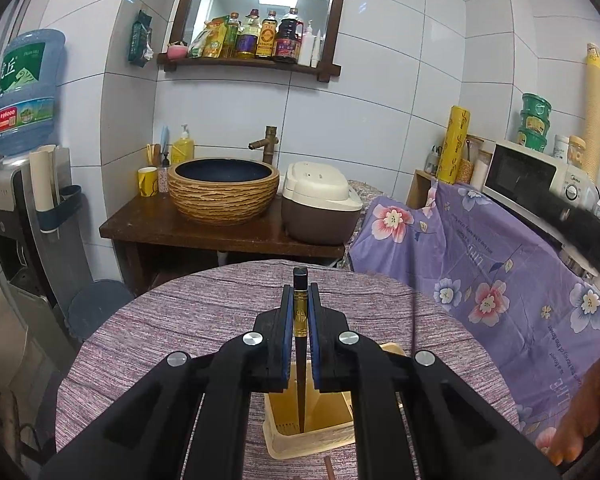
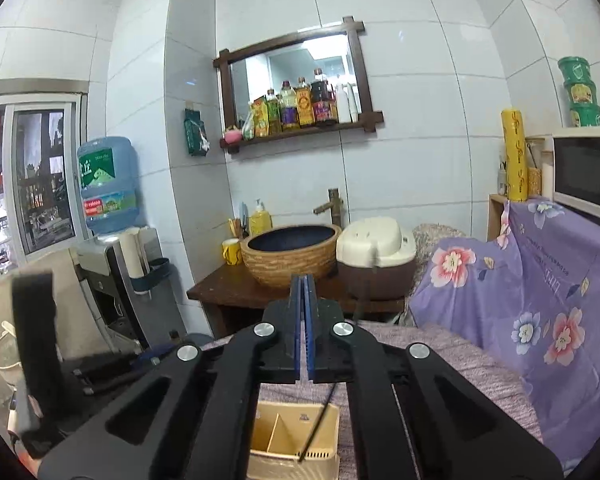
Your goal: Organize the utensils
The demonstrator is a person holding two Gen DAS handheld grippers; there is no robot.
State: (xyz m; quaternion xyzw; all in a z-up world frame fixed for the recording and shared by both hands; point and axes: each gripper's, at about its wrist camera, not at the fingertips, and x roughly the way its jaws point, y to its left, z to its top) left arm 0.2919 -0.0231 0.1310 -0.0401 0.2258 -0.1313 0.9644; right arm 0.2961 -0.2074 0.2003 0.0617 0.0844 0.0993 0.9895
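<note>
Left wrist view: left tongs (image 1: 300,294) clamped on dark chopstick (image 1: 300,320), tip down inside beige utensil holder (image 1: 312,436) on purple tabletop (image 1: 172,320). Right wrist view: right tongs (image 2: 304,284) pressed together, nothing between them, hovering above same holder, second chopstick (image 2: 318,426) leaning inside.

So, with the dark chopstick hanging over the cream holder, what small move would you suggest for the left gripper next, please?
Probably open the left gripper. It is shut on the dark, gold-banded chopstick, whose tip already reaches down inside the cream plastic utensil holder, so letting go should drop it in. One thin dark stick already leans inside.
</note>
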